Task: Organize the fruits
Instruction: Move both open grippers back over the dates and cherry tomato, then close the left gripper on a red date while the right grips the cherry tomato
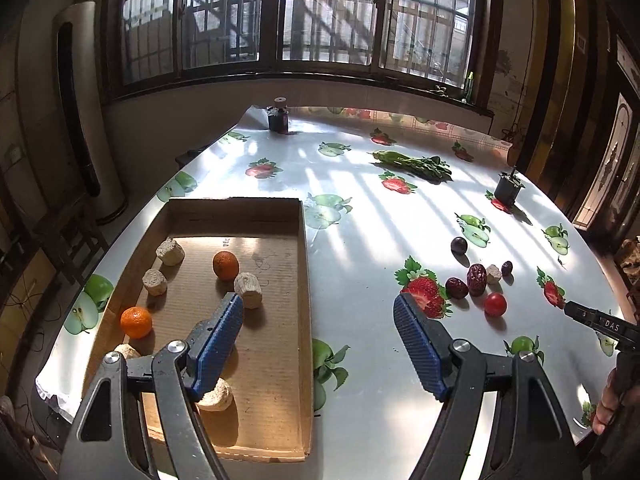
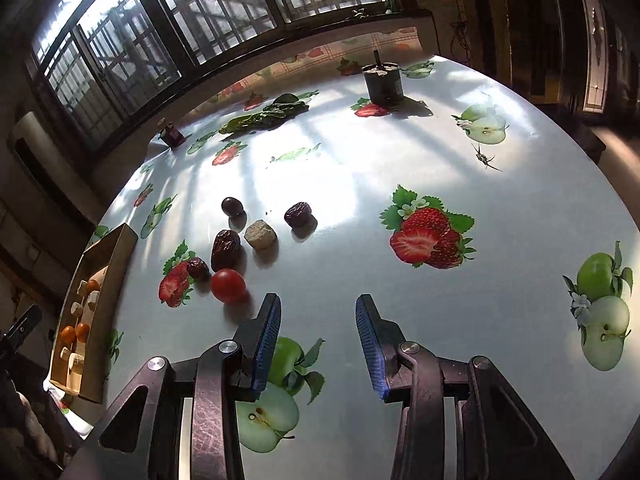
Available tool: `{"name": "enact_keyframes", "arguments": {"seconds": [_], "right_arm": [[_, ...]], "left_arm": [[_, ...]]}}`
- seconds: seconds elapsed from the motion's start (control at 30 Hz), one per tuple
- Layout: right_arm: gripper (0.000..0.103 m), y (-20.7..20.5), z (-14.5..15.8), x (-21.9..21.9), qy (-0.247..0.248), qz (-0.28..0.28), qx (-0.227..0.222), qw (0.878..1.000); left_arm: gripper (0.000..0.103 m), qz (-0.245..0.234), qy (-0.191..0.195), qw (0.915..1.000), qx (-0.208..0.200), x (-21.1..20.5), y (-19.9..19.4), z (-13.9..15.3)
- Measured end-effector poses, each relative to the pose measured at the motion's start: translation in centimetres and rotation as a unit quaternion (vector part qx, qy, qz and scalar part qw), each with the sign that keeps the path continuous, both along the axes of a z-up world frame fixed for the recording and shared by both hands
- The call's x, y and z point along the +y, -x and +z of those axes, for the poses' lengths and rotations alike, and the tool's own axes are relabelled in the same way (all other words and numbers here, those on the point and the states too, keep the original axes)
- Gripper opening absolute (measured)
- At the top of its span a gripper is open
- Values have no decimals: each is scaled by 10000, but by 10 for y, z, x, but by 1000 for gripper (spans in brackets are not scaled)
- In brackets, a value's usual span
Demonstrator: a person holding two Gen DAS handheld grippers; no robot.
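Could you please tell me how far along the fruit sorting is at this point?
Done: two oranges and pale chunks lie in the cardboard tray. In hand: nothing; left gripper and right gripper have empty, open jaws. Left: the tomato, dates and plums on the table.

"DAS" (white letters) stands on the right claw (image 1: 600, 322).

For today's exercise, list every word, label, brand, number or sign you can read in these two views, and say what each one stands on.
"DAS": white letters on the black body of the right gripper, seen at the right edge of the left wrist view.
Dark jar at the table's far edge: any label is too small to read.
Cardboard tray: faint pen scribbles on its floor, not legible.
Tablecloth: printed fruit pictures only, no words.
Right wrist view: no readable text.
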State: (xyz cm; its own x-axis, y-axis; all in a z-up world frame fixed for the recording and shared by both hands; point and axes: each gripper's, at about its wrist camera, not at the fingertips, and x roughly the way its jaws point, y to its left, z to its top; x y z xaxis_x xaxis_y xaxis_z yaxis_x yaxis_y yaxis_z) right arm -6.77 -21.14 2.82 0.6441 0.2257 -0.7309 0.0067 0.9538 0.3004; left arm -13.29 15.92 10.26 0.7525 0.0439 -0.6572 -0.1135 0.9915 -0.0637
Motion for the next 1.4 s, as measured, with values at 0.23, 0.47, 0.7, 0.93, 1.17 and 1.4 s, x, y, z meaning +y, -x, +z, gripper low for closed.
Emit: {"name": "enact_keyframes", "arguments": {"seconds": [0.23,0.47,0.7,0.93,1.17,1.4], "right_arm": [[42,-11,-4,-32,-107,-269,105,9995],[42,-36,-16,33,-338,665,369,9965],[42,-53,-28,108,236,1509,183,9881],[42,-58,-30,126,412,1703,31,9845],[31,-55,-33,117,330,1639,14,9859],[31,-54,-35,81,225,1050,85,9942]], "left_arm": [[77,-552,187,9978,309,-32,-21,-19],[77,-702,402,9943,690,-44,-58,-36],[66,-1102,738,9866,948,-64,-101,-47],[65,-1321,1106,9766,1286,-89,-136,-73],[64,-1374,1415,9688,1501,-97,-151,-92],[55,-1729,867,9729,1263,-119,-148,-95]]}}
